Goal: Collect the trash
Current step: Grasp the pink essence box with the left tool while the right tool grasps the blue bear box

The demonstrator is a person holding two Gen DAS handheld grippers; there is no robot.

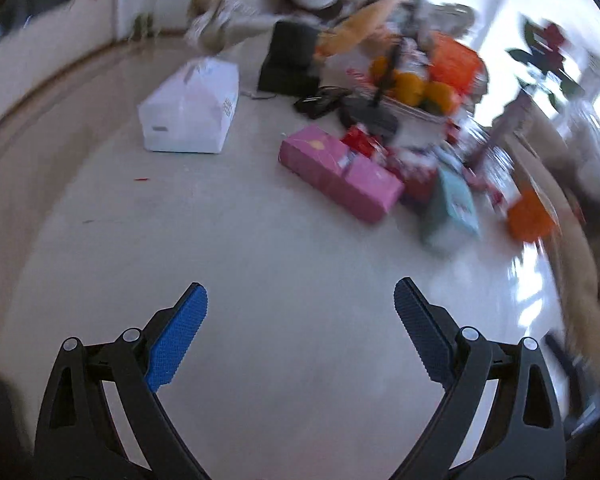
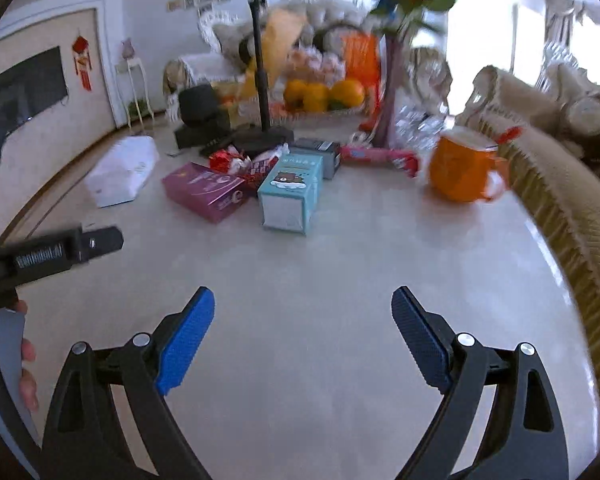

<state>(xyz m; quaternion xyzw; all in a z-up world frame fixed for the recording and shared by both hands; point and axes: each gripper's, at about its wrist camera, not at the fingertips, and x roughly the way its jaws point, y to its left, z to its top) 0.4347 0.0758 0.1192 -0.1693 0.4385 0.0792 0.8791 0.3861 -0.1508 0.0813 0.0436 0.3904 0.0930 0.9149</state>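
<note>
Both grippers, left (image 1: 301, 292) & right (image 2: 303, 296), spread wide, nothing btwn pads, angled down over bare tabletop (image 2: 300, 280); wrappers (image 2: 236, 162) by pink box (image 2: 204, 192) prob trash, well apart.

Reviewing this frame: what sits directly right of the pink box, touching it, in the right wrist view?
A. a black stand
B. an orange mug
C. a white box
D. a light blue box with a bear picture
D: the light blue box stands upright against the pink box.

No legible text; print on pink box (image 2: 206, 194) and teal box (image 2: 291, 192) too blurred to read.
</note>
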